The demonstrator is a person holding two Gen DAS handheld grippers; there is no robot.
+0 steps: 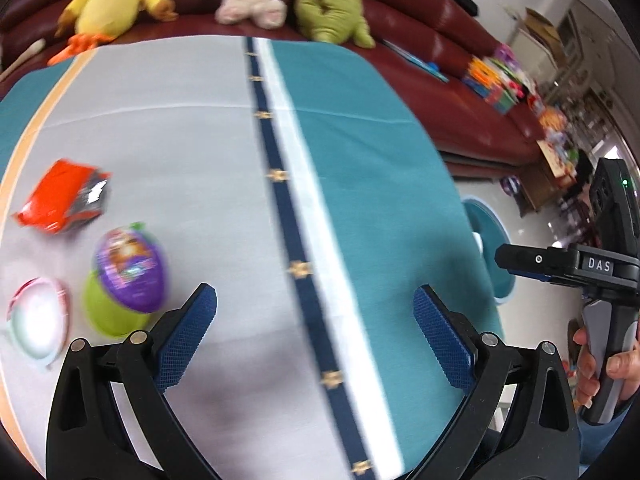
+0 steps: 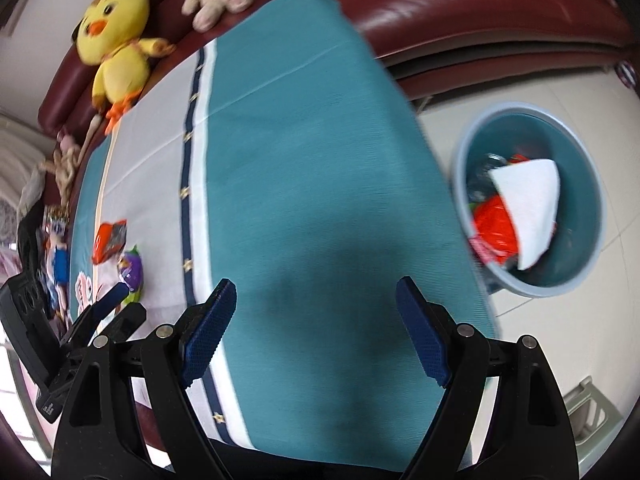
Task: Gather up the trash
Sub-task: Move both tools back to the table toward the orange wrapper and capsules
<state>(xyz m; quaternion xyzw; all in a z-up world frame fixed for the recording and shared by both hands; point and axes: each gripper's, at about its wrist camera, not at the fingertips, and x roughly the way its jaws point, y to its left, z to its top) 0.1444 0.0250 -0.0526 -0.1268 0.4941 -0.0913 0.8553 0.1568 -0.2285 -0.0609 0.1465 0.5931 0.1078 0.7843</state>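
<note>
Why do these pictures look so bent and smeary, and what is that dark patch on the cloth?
Both views are fisheye, so the table edges bow and corners go black. Left wrist view: the orange wrapper and purple egg are motion-blurred, while the left gripper stays sharp. Right wrist view: a soft shadow lies between the right gripper fingers; the bin is blurred too.

Wrapper (image 1: 60, 196), egg (image 1: 130, 268) on tablecloth (image 1: 360, 184)

The left wrist view looks steeply down from close above a table (image 1: 180, 128) covered with a cloth, toward a red sofa (image 1: 460, 92) behind it. The right wrist view looks down over the table's teal edge (image 2: 320, 184) and a bin (image 2: 576, 216) on the floor. Both views share the table, the sofa and the stuffed toys (image 1: 112, 0).
</note>
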